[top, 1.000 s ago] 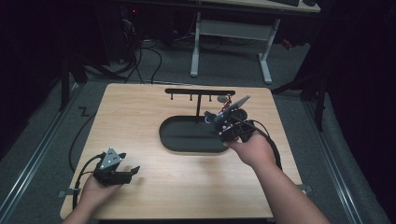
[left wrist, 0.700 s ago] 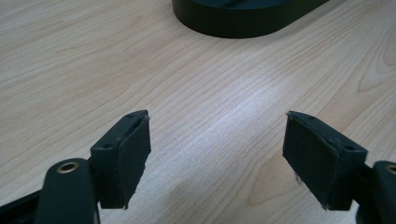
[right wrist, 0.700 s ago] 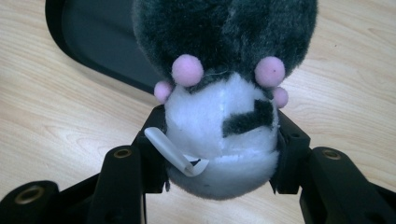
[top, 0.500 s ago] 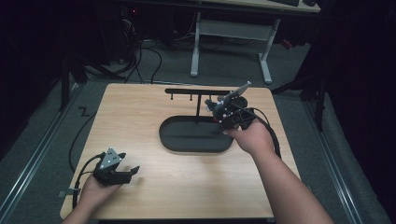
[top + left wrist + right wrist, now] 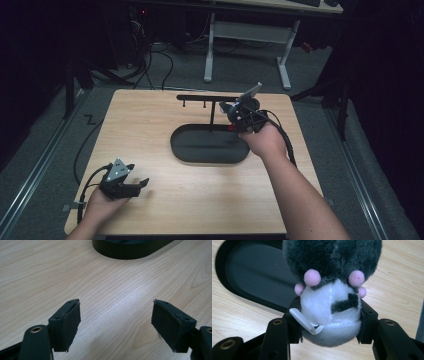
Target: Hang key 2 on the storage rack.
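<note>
Grey-and-white plush toy (image 5: 329, 290), soft and light, sat clamped at its white belly between the right gripper (image 5: 329, 325) fingers above the black tray (image 5: 210, 145); left gripper (image 5: 122, 325) fingers stood apart over the desk (image 5: 150, 125).

A dim lab: beyond the right gripper (image 5: 243, 114), cables (image 5: 150, 60) trail over grey carpet beneath a metal-legged desk (image 5: 247, 35).

Tongs (image 5: 116, 325) gape wide over bare wooden table (image 5: 105, 290); black tray's (image 5: 130, 251) edge lies beyond.
</note>
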Tool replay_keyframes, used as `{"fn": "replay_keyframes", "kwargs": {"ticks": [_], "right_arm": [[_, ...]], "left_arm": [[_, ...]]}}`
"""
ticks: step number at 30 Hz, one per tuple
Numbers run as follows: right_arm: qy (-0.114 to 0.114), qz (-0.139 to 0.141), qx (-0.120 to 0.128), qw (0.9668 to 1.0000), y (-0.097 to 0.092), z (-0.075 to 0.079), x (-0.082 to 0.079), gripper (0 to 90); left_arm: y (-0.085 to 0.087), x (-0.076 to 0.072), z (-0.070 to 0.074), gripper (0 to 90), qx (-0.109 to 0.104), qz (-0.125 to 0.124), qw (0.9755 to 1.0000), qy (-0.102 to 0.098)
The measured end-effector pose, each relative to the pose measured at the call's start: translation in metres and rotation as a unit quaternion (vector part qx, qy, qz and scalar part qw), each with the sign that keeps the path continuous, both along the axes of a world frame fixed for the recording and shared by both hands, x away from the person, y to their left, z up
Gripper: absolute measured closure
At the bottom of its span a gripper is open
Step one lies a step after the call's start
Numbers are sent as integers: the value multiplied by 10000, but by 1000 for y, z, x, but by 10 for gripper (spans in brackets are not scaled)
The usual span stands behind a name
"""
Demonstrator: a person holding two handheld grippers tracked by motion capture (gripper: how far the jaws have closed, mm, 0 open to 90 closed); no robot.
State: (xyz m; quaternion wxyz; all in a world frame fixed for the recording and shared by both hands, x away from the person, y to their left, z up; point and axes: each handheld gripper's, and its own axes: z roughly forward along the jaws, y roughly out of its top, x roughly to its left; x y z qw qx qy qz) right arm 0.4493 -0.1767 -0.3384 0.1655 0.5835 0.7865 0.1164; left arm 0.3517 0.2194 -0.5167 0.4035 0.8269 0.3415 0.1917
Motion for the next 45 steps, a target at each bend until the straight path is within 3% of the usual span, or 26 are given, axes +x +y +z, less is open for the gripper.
{"fn": "replay_keyframes", "kwargs": {"ticks": [10,19,45], "right_arm": [[5,61,-215,9997,6,-13,8,501],[196,70,-183,9996,10,-28,12,502],[310,91,6,9995,17,-54,26,496]], "left_arm": [[0,0,0,237,-8,1,10000,12],[0,-1,-1,237,15,-24,10000,38],[1,-1,-1,238,86,-71,9999,89]]}}
